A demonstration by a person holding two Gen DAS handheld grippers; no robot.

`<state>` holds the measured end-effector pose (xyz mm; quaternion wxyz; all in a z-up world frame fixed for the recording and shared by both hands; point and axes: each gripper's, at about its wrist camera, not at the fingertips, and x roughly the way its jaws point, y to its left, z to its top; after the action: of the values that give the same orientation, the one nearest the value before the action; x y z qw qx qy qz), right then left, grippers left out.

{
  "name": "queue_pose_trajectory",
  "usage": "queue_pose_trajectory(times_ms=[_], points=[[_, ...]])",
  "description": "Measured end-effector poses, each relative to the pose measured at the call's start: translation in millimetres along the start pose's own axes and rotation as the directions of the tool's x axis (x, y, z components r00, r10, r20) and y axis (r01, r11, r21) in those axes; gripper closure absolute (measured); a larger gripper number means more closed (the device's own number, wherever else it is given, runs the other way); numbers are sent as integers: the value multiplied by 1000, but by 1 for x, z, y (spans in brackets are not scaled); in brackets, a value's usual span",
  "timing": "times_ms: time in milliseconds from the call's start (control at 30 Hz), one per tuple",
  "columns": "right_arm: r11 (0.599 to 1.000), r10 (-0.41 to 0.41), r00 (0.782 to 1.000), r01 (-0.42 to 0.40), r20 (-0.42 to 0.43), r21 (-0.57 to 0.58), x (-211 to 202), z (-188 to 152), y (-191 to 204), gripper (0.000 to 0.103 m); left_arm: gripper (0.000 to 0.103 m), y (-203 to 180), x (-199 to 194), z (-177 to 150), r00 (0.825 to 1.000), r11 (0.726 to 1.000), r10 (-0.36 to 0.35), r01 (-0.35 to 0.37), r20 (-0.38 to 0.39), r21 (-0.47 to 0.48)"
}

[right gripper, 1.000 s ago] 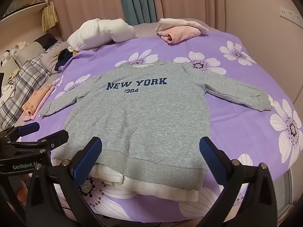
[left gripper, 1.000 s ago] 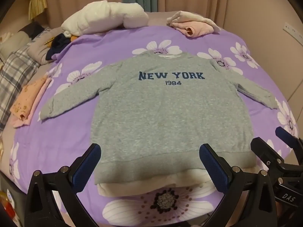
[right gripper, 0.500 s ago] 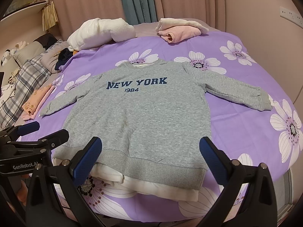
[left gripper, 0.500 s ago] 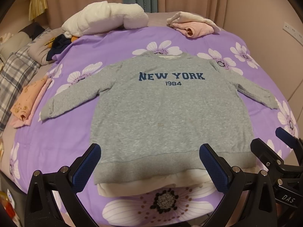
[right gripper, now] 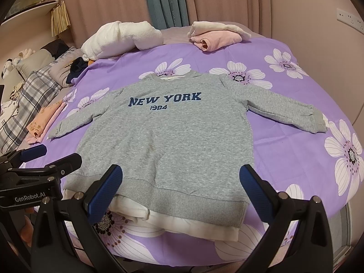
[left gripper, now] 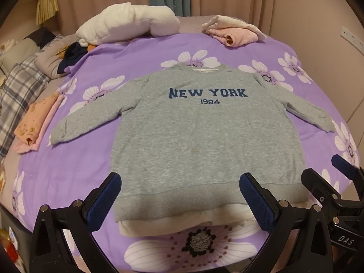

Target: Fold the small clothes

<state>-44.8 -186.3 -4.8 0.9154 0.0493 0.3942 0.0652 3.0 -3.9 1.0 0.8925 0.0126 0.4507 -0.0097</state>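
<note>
A grey "NEW YORK 1984" sweatshirt (left gripper: pixel 204 136) with a white hem lies flat, front up, sleeves spread, on the purple flowered bedspread (left gripper: pixel 68 170); it also shows in the right wrist view (right gripper: pixel 168 141). My left gripper (left gripper: pixel 182 202) is open and empty, hovering above the hem's near edge. My right gripper (right gripper: pixel 182 195) is open and empty, above the hem too. Each gripper shows in the other's view: the right one (left gripper: pixel 336 177) beside the hem's right corner, the left one (right gripper: pixel 54 157) beside the hem's left corner.
A white folded blanket (left gripper: pixel 127 22) and a pink folded garment (left gripper: pixel 232 31) lie at the bed's far edge. An orange and pink folded garment (left gripper: pixel 36 122) and plaid bedding (left gripper: pixel 18 91) lie on the left. A wall stands close on the right.
</note>
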Motion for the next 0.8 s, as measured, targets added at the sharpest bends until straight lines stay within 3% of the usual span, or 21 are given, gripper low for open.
queue_pose_trajectory(times_ms=[800], points=[[1000,-4,1000,4,2,-2,0,-5,3,0,1,-1,0,-2,1000,1000,1,-1,0,0]])
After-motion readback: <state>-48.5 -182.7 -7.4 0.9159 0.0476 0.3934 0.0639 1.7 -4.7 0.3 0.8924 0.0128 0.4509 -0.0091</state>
